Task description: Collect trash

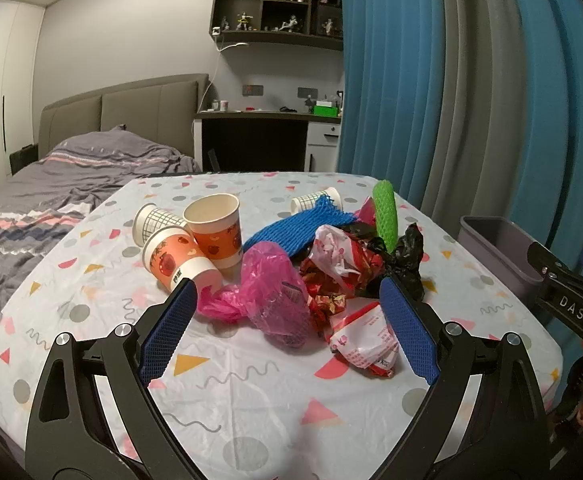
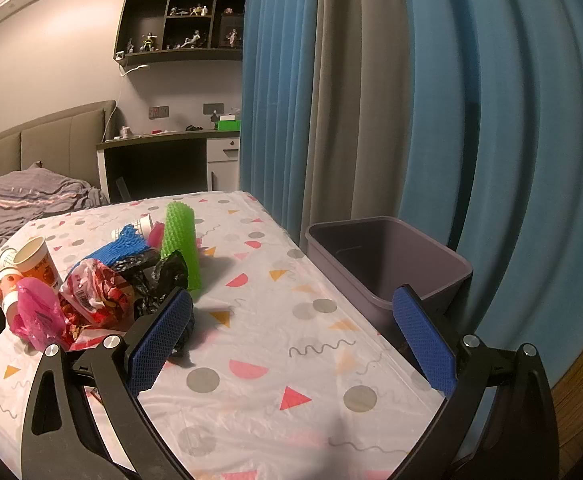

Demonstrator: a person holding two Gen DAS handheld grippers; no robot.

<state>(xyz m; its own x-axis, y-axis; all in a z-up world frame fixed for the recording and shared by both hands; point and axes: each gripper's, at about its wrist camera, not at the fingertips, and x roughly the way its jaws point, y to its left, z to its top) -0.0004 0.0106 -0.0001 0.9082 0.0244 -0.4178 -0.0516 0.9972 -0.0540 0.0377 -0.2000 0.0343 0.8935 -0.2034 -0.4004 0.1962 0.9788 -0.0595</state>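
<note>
A pile of trash lies on the table (image 1: 251,400): a pink plastic bag (image 1: 267,292), red-and-white wrappers (image 1: 343,256), a black bag (image 1: 405,258), blue foam net (image 1: 295,228), green foam net (image 1: 385,212) and several paper cups (image 1: 215,228). My left gripper (image 1: 287,304) is open and empty, just short of the pink bag. My right gripper (image 2: 291,312) is open and empty above the table's right part, with the pile (image 2: 103,288) to its left. A grey bin (image 2: 387,264) stands off the table's right edge.
Blue and grey curtains (image 2: 411,100) hang behind the bin. A bed (image 1: 51,184) lies to the left, a desk (image 1: 259,120) and shelves stand at the back. The right gripper's body (image 1: 567,304) shows at the left wrist view's right edge.
</note>
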